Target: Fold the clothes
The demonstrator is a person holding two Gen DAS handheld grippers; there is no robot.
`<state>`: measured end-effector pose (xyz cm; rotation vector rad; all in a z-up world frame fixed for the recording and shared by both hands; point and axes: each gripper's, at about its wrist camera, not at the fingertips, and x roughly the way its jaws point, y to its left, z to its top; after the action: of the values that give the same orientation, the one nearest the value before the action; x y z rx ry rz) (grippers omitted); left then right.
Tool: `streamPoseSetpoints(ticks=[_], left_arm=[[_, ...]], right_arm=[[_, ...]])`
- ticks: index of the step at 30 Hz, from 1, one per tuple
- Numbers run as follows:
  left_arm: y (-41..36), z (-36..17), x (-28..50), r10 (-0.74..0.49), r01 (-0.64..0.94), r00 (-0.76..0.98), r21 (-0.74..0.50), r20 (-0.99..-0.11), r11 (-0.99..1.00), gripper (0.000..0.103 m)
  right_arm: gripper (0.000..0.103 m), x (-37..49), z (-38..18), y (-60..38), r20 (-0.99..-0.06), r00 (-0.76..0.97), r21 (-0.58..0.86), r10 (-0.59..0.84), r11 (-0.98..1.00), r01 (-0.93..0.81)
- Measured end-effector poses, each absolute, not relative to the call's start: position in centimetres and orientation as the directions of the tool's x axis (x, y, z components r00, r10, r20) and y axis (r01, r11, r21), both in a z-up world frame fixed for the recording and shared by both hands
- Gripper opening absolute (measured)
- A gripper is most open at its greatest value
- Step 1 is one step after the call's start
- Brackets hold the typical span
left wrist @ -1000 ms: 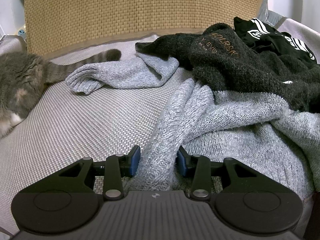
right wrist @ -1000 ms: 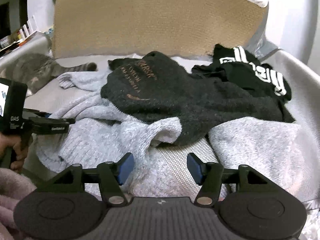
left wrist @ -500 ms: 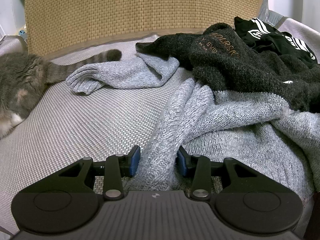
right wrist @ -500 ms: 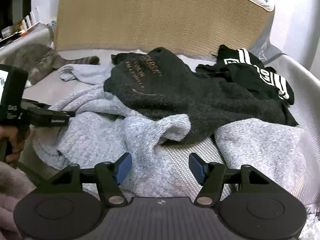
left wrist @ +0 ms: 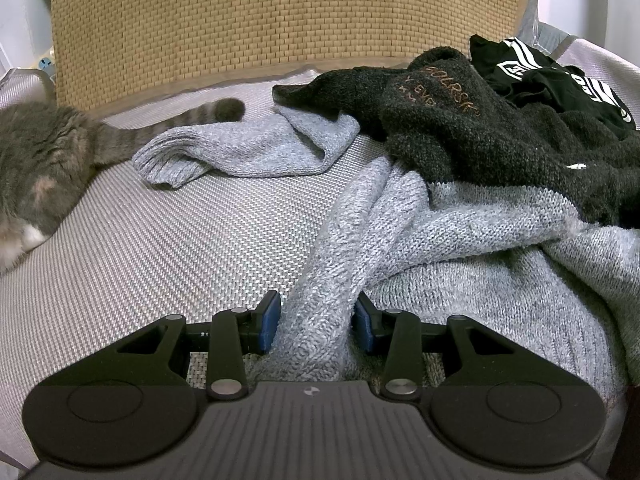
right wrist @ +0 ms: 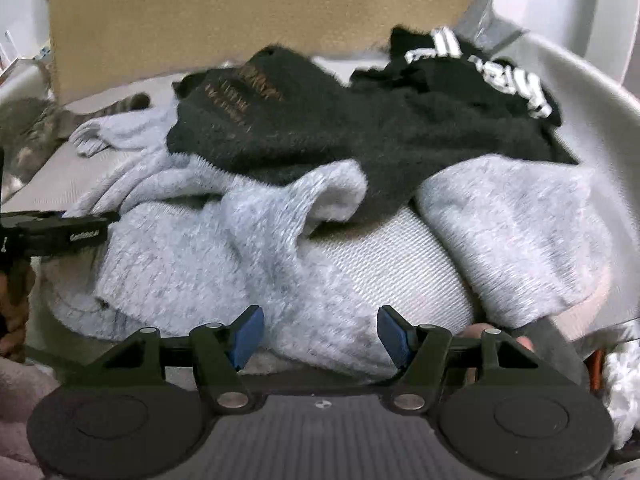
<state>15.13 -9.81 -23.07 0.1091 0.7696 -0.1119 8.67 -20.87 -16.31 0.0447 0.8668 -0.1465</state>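
Note:
A light grey knit sweater (left wrist: 460,248) lies crumpled on a grey woven mat (left wrist: 160,248). My left gripper (left wrist: 316,320) is shut on a bunched fold of it, the blue pads pressing both sides. In the right wrist view, which is blurred, the same grey sweater (right wrist: 180,256) spreads under my right gripper (right wrist: 320,336). That gripper stands open, with the sweater's hem between the pads but apart from them. A dark charcoal sweater (left wrist: 480,132) with brown lettering lies over the grey one's far part. A black garment with white stripes (left wrist: 560,80) sits behind it.
A grey striped cat (left wrist: 36,160) lies at the left edge, its tail reaching toward the grey sleeve (left wrist: 240,152). A tan woven panel (left wrist: 260,20) stands upright at the back. A hand (right wrist: 16,312) holds the left tool at the left of the right wrist view.
My right gripper has sunk a little toward the grey sweater and rolled slightly, and its view has become blurred. The left gripper and its hold on the fold are unchanged.

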Motion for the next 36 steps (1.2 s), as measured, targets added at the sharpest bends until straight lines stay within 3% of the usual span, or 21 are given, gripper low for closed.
streamPoseSetpoints(ticks=[24,29,34,36], left_arm=[[-9.8,-23.1,15.2,-0.059,0.133,0.713,0.053,-0.698,0.990,0.042],[-9.8,-23.1,15.2,-0.058,0.131,0.714,0.052,-0.697,0.990,0.042],[-9.8,-23.1,15.1,-0.059,0.131,0.714,0.050,-0.697,0.990,0.043],[-9.8,-23.1,15.1,-0.060,0.130,0.714,0.048,-0.698,0.990,0.043]], right_arm=[[0.065,10.6,-17.6,-20.1,-0.785,0.601,-0.078,-0.149,0.987,0.143],[0.045,11.8,-18.2,-20.2,-0.785,0.608,-0.055,-0.120,0.991,0.125],[0.015,11.7,-18.3,-22.1,-0.773,0.635,0.088,-0.017,0.987,0.133],[0.013,11.2,-17.9,-22.9,-0.762,0.647,0.109,-0.024,0.980,0.165]])
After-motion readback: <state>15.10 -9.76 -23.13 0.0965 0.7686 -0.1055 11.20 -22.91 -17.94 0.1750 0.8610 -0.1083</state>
